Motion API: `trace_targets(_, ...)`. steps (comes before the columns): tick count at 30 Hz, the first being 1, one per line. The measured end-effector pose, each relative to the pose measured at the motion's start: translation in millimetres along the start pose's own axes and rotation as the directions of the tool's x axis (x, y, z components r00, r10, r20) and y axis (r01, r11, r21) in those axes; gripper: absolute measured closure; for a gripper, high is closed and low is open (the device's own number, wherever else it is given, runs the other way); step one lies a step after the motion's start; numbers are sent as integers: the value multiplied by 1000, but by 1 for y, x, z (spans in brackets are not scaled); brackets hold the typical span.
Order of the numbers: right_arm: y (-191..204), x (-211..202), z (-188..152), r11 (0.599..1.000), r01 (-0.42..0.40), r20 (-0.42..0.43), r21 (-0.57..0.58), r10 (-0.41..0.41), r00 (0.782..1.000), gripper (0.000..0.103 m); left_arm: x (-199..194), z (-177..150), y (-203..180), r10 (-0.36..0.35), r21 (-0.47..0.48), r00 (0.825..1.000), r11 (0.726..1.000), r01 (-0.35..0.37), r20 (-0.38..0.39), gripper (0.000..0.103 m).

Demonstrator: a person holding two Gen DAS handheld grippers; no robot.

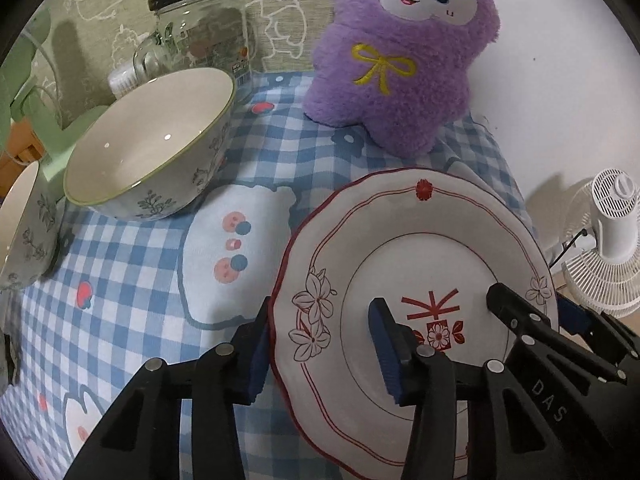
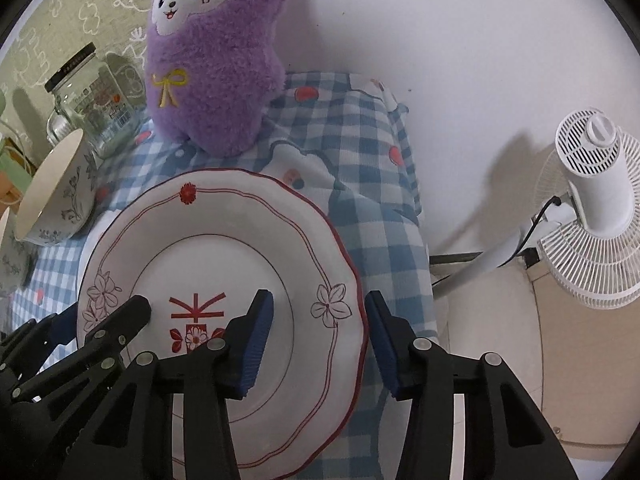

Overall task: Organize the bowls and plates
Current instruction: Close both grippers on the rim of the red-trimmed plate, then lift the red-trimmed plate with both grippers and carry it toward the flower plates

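Blue-and-white checked cloth (image 1: 132, 312) printed with fruit and bears covers the worktop, which stands against a white wall with pale green patterned wallpaper to the left. On the cloth lies a round white ceramic plate (image 1: 404, 248) with a scalloped dark red rim, red line borders, outlined flowers and a red emblem in its well; it sits near the worktop's right edge. The left gripper (image 1: 320, 344) has its blue-padded fingers (image 1: 386, 344) spread wide across the plate's left rim, one over the plate's well and one outside the rim above the cloth, gripping nothing. The right gripper (image 2: 320, 336) stands the same way across the plate's right rim, fingers (image 2: 256, 332) wide apart, one over the well, one beyond the edge, holding nothing. Left of the plate a cream-lined ceramic bowl (image 1: 148, 148) with grey leaf sprigs and a green rim rests on the cloth, and a second bowl of the same pattern (image 1: 24, 232) sits at the far left. Behind them stands a clear glass jar with a black lid (image 1: 200, 32). A purple plush alpaca with a yellow bow (image 1: 404, 52) stands just behind the plate. Off to the right a white electric fan (image 2: 596, 208) stands on the floor
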State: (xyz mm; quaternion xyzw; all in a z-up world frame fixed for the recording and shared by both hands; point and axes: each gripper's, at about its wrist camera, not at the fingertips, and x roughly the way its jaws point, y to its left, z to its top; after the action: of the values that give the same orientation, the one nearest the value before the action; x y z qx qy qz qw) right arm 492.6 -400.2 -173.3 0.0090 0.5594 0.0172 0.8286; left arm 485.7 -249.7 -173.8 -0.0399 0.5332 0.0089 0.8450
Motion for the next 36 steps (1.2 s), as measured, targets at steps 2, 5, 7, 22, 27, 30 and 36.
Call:
trace_targets(2, 1, 0, 1, 1000, 4, 4, -10, -4, 1000, 53, -1, 0, -1, 4, 14, 1000, 1000, -4, 4, 57)
trace_targets(5, 3, 1, 1, 1000, 4, 6, -11, -4, 1000, 54, -2, 1, 0, 6, 15, 1000, 1000, -6, 2, 59)
trace_targets(7, 2, 1, 1, 1000, 3, 5, -15, -3, 1000, 55, -2, 2, 2, 6, 3, 1000, 1000, -6, -4, 63)
trace_targets(22, 4, -9, -10, 999, -29, -53, -35, 27, 998, 64, -20, -16, 5, 39, 54, 999, 998, -39, -12, 68)
trace_targets(27, 13, -18, -25, 997, -44, -65, -63, 40, 997, 66, -29, -25, 12, 43, 69, 999, 997, -41, -23, 68)
trace_targets(30, 17, -22, -34, 995, -56, -77, -77, 50, 996, 66, -34, -33, 17, 43, 83, 999, 996, -40, -30, 68)
trace_targets(36, 26, -28, -50, 992, -73, -109, -104, 61, 992, 67, -43, -49, 26, 56, 80, 997, 995, -51, -58, 68)
